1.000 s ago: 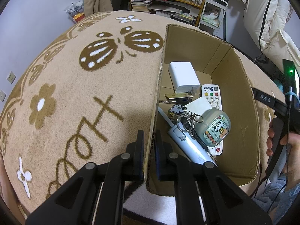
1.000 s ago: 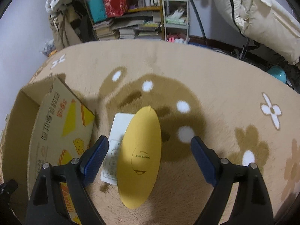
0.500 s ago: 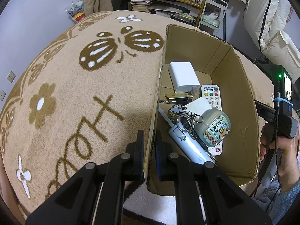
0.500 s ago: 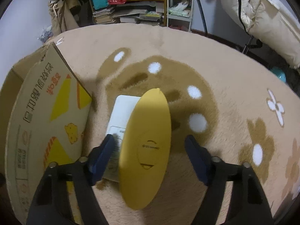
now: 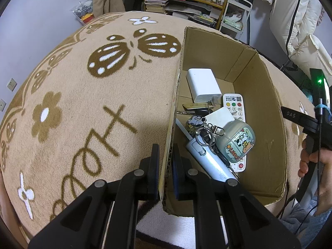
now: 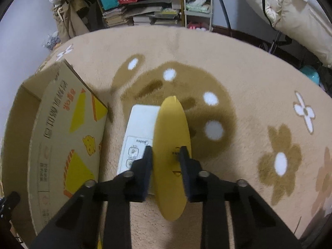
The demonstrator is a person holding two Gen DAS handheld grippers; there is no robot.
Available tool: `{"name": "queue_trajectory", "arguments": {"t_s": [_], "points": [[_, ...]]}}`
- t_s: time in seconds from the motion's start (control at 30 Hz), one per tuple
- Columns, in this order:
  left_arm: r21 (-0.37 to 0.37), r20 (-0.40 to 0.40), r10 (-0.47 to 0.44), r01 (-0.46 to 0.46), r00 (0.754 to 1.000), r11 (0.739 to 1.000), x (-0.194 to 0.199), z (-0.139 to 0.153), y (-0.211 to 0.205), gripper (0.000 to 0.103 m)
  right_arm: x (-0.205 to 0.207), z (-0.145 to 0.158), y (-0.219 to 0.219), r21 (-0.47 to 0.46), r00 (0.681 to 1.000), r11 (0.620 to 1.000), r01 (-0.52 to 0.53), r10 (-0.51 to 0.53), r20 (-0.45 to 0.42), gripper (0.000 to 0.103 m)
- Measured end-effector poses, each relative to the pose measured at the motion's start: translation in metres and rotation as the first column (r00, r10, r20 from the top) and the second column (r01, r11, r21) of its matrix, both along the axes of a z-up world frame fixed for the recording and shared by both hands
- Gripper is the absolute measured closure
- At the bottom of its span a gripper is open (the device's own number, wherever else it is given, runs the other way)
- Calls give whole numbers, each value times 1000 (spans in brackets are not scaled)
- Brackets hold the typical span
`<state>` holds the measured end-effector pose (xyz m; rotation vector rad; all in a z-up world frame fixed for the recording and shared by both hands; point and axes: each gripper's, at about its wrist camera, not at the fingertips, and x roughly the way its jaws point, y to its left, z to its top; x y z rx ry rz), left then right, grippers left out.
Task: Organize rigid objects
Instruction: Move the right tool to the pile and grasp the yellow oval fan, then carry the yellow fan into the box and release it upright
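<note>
Right gripper [image 6: 165,155] is clamped across the middle of a yellow oval case [image 6: 172,151] lying on the carpet [image 6: 238,78], partly over a white remote [image 6: 139,130], just beside the cardboard box [image 6: 62,137]. Case looks like a hard, smooth shell, light and probably slick, so the mid-body pinch seems right; the tapered ends would slip. Left gripper [image 5: 166,166] is pinched on the box's near wall [image 5: 176,95], steadying it. The box already holds a charger [image 5: 202,84], a second remote [image 5: 233,103], keys [image 5: 204,133] and an earbud case [image 5: 238,141]; free space sits along its right side [image 5: 263,112]. Box wall stands tall beside the case, so lift before crossing.
</note>
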<state>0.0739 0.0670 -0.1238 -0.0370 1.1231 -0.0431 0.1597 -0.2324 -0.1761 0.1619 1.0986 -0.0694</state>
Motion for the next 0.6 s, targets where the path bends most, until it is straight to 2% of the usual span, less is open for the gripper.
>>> {"name": "queue_trajectory", "arguments": {"t_s": [0.07,0.17,0.37,0.5,0.6], "points": [[0,0,0,0,1000,1000,0,0,0,92,-2,7,1,-59,1000,998,3,-2,20,90],[1,0,-1,1,1000,1000,0,0,0,92,-4,16,-1,-113,999,993,23,-18,44,96],[-1,0,0,0,1000,1000,0,0,0,92,-12,40,1,-86,993,996,34,-24,118,96],[1,0,-1,1,1000,1000,0,0,0,92,-18,71,4,-13,976,1000,21,-17,218,96],[0,0,0,0,1000,1000,0,0,0,92,-24,95,18,30,954,999,-34,23,298,96]]}}
